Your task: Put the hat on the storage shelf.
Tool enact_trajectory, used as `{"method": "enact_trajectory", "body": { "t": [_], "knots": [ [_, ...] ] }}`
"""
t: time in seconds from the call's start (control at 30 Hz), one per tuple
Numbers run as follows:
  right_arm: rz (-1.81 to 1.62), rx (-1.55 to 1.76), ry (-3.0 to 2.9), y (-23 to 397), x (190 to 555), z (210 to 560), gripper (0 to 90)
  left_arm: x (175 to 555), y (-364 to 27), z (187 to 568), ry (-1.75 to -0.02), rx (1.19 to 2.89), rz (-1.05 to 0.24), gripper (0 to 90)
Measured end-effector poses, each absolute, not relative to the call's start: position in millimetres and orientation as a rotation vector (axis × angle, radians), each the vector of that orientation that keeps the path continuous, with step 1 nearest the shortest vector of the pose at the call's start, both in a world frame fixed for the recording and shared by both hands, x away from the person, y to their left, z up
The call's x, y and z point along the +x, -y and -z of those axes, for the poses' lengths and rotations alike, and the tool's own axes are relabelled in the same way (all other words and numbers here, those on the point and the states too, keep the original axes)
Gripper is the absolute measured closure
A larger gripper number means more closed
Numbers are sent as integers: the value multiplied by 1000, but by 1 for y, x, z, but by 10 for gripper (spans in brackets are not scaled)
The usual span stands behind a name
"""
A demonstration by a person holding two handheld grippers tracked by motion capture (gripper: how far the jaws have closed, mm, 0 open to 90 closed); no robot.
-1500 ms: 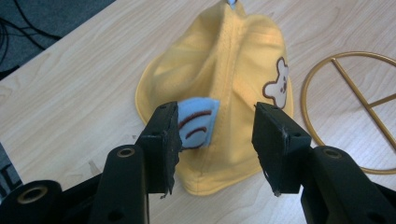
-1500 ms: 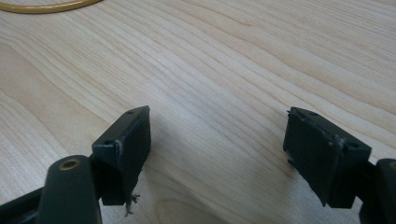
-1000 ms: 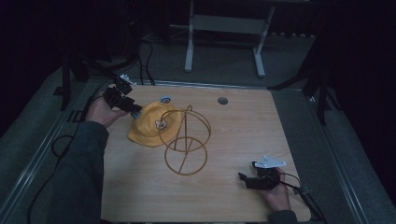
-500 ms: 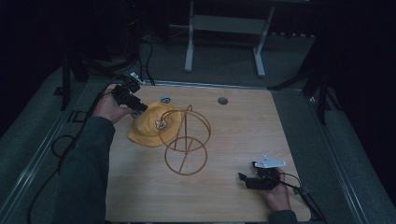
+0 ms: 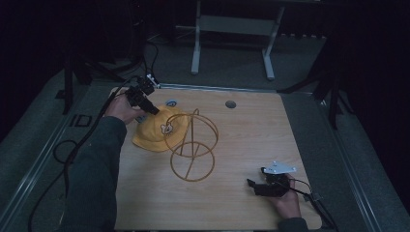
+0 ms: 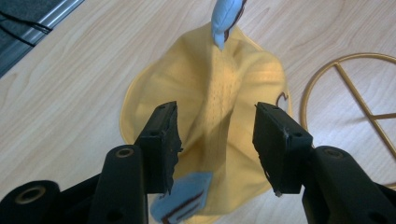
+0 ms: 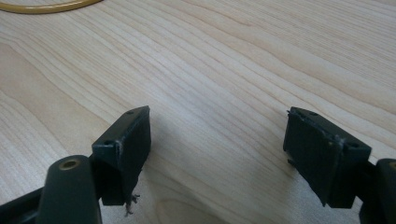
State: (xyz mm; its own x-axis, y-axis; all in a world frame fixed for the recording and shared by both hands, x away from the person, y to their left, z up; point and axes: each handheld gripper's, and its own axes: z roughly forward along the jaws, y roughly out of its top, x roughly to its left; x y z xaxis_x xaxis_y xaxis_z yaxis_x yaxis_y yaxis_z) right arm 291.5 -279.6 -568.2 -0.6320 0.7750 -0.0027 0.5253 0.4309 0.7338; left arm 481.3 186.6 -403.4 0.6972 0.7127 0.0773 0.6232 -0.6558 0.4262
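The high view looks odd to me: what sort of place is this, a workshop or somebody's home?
Probably a lab or recording room, not a home. A bare wooden table stands in a dark room, a person works hand-held grippers trailing cables, the left gripper over a yellow hat, and a metal-legged stand stands behind.

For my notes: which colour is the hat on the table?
Yellow; the hat shows best in the left gripper view.

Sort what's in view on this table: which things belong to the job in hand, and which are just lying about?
In play:
- yellow hat, lying on the table, between the open jaws of the left gripper, which have just been closing a little
- gold wire stand, right beside the hat

Lying about:
- right gripper, open over bare wood
- blue sticker and grey disc at the far edge
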Motion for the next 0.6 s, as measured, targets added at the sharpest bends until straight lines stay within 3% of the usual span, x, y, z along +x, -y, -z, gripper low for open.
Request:
{"method": "enact_trajectory", "body": {
  "t": [0.6],
  "knots": [
    [-1027, 1115, -2348, 280, 291, 568, 231, 509, -157, 420, -1002, 2786, -292, 573]
  ]
}}
